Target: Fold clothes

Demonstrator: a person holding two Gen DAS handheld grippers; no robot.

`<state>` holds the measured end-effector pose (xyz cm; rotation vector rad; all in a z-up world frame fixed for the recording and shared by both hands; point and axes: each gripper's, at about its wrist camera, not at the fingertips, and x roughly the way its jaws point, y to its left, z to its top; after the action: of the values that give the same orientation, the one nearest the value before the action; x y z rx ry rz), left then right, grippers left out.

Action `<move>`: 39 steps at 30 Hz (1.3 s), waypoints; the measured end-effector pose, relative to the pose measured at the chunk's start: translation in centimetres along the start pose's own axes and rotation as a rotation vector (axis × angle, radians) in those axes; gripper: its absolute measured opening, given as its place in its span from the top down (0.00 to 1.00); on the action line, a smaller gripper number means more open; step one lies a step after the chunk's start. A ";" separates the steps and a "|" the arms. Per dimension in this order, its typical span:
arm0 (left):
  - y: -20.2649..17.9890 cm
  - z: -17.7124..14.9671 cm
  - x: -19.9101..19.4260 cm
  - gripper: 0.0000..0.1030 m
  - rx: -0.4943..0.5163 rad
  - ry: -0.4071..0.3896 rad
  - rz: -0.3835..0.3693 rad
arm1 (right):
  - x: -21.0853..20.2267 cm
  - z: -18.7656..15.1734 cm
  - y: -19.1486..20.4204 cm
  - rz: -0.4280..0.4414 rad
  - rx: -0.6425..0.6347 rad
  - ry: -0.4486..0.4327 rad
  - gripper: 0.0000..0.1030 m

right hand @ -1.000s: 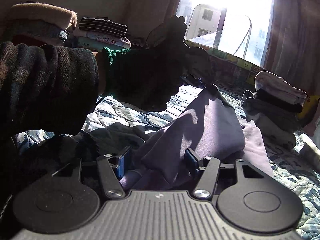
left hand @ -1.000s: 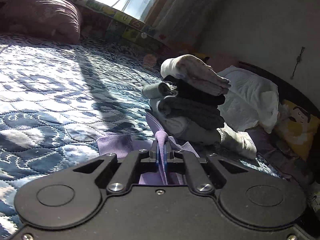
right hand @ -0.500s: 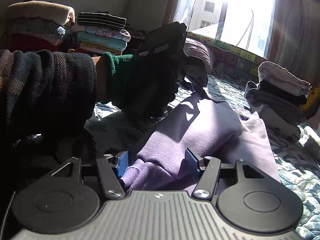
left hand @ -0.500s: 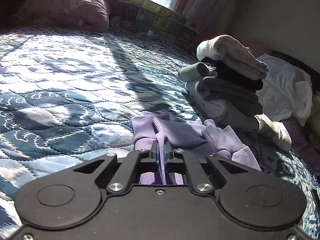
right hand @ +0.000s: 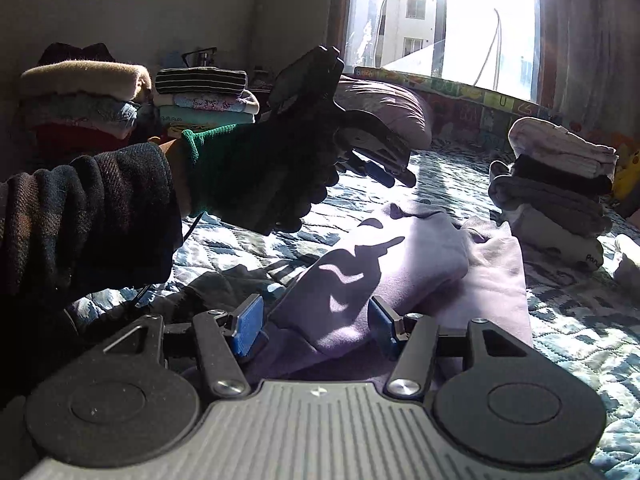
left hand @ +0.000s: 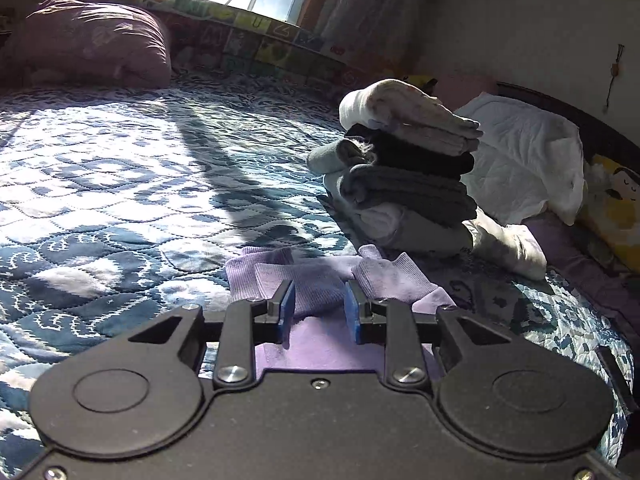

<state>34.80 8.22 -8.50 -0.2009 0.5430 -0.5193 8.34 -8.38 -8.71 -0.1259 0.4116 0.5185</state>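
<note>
Both grippers, left and right, agape over half-hidden purple garment.

lilac sweatshirt, blue-white patterned quilt

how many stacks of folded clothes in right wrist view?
3. Tall grey-and-white folded stack on the quilted bed at right; beige-topped pile far left; striped-topped pile beside it. The gloved hand may hide more.

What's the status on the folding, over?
Left gripper open, lifted off purple garment. Right gripper open, straddling its fold. Folded stack close ahead; nothing blocking.
</note>
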 end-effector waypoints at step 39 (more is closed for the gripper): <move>-5.5 -13.7 -16.7 0.51 -0.173 -0.021 -0.027 | 0.8 2.0 -17.6 -0.065 0.539 0.182 0.50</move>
<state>12.87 11.55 -10.96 -0.3788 0.5659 -0.4960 18.59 -22.74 -7.00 0.3346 0.7097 0.3188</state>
